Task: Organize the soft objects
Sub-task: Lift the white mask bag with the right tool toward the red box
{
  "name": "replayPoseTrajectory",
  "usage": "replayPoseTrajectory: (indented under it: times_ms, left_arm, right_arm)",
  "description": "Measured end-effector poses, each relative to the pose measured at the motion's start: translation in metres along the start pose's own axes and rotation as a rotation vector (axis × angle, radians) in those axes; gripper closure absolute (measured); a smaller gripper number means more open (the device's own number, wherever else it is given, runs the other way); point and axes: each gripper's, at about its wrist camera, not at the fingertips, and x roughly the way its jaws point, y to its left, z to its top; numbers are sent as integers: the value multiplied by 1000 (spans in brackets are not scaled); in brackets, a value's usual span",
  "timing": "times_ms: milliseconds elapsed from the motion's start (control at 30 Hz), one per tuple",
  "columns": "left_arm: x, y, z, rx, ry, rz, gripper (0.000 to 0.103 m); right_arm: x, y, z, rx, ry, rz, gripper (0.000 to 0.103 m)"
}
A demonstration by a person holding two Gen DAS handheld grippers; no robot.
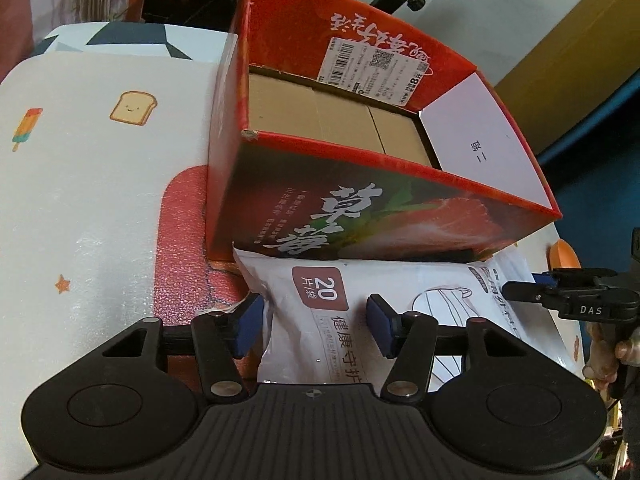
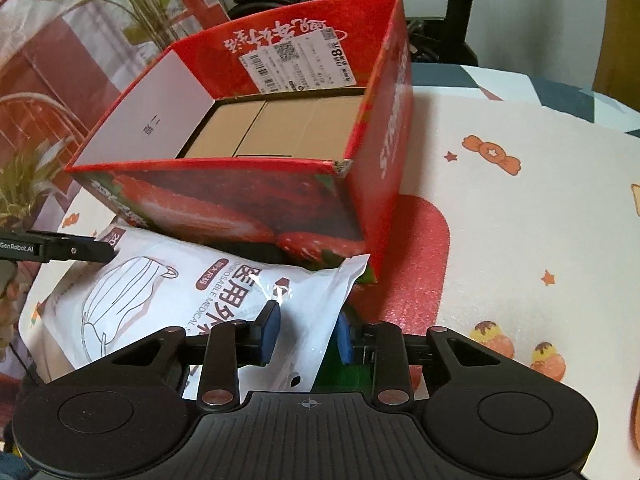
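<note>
My left claw (image 1: 314, 322) straddles the mask packet (image 1: 384, 312) half-open, not pinching; my right claw (image 2: 306, 330) has narrowed around its corner, contact unclear. The packet lies on the counter (image 1: 92, 184), at six o'clock of the strawberry box (image 1: 360, 184). A one-sided pinch could let the slick film slip or snag the box wall.

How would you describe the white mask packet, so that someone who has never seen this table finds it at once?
Look for the open red strawberry box on the table with the cartoon-print cover. Against the box's near wall lies a flat white packet. It is the only white soft bag there, with a line drawing of a face mask and a brown label.
</note>
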Motion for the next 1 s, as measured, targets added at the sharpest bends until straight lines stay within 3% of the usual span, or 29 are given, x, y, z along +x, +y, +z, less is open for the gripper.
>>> replayPoseTrajectory:
  times_ms: [33,67,167,567,833,1000]
  left_arm:
    - [-1,0,0,2,-4,2,48]
    - [-1,0,0,8,-10,9,58]
    - [-12,-1,-5,45,-37,3,66]
    - [-32,13,-21,-30,-99,-39,66]
    - [-12,22,-26,-143,-89,-48,57]
    - [-13,8,-30,-87,-106,-2,57]
  right_arm:
    - [0,0,-1,5,-6,1,89]
    - [0,0,-2,13,-13,-2,93]
    - [-4,1,-4,30,-35,-23,95]
    - [-60,59,-25,-226,-282,-128,95]
    - [-45,79,-45,-350,-298,-249,95]
    - [-37,85,-52,-338,-302,-263,95]
